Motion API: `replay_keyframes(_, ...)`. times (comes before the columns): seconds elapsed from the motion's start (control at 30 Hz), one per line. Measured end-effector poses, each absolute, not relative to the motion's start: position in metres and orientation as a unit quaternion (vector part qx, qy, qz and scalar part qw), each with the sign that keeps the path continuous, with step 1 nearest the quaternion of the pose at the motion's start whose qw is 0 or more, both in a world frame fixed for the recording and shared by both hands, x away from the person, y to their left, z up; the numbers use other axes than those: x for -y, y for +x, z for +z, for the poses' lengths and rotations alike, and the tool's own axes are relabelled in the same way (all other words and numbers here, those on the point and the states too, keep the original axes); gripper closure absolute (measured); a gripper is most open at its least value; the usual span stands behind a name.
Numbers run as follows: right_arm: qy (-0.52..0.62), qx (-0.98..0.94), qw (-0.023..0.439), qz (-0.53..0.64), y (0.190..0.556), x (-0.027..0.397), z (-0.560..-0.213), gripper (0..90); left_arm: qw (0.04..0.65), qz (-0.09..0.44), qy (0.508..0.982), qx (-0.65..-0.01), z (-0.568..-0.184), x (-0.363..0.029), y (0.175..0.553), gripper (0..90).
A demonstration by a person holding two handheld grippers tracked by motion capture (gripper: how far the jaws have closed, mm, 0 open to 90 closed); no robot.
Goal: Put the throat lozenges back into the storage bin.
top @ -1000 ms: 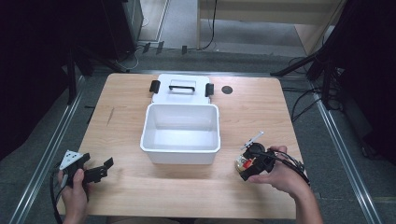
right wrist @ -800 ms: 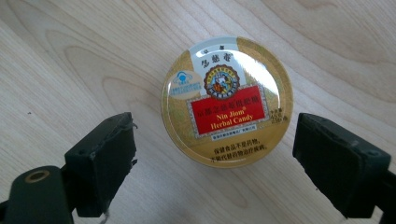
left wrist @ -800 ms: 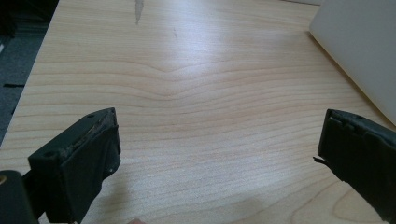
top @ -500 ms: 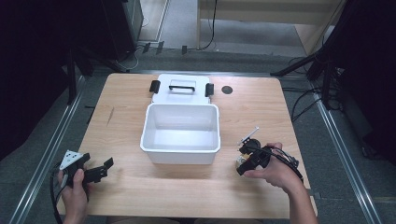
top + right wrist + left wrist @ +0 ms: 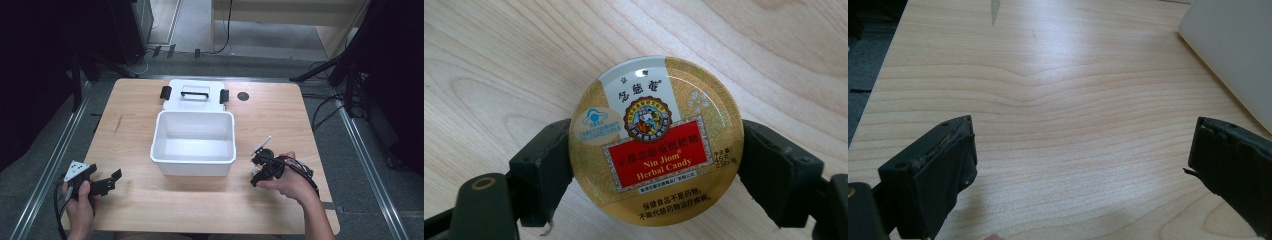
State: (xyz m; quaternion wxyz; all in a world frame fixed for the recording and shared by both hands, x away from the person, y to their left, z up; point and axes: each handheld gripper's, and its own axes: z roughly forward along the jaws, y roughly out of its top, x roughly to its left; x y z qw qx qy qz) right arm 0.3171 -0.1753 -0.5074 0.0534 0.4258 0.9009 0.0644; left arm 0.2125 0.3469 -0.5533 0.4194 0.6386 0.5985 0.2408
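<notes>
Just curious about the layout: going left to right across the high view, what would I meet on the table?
Left gripper → white bin → right gripper, jaws shut on a candy tin.

You had the candy tin (image 5: 656,141) under your right gripper (image 5: 261,171) at four o'clock, hidden in the high view; its bottom rim was cut off in the right gripper view

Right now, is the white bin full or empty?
Empty: the white bin shows only its bare floor; its lid lies behind it on the table.
</notes>
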Motion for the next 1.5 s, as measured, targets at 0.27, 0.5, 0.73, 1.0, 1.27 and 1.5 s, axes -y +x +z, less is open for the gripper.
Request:
replay_keyframes(0.27,0.431,-0.898,0.052,0.076,0.320,0.174,-0.504,20.5,0.419,0.241,0.639,-0.598,-0.553,-0.347,0.213,0.0)
replay_keyframes(0.5,0.431,-0.896,0.065,0.086,0.321,0.178,-0.490,20.7,0.420,0.240,0.638,-0.599,-0.553,-0.347,0.213,0.0)
replay_keyframes(0.73,0.433,-0.894,0.067,0.095,0.324,0.181,-0.473,20.7,0.419,0.240,0.639,-0.599,-0.553,-0.347,0.213,0.0)
replay_keyframes(1.0,0.432,-0.893,0.072,0.105,0.329,0.181,-0.447,20.7,0.419,0.241,0.639,-0.599,-0.553,-0.347,0.213,0.0)
replay_keyframes(1.27,0.432,-0.893,0.070,0.108,0.336,0.177,-0.427,20.8,0.419,0.240,0.640,-0.598,-0.553,-0.347,0.212,0.0)
replay_keyframes(1.5,0.430,-0.892,0.080,0.112,0.341,0.172,-0.406,20.8,0.418,0.243,0.638,-0.599,-0.553,-0.347,0.212,0.0)
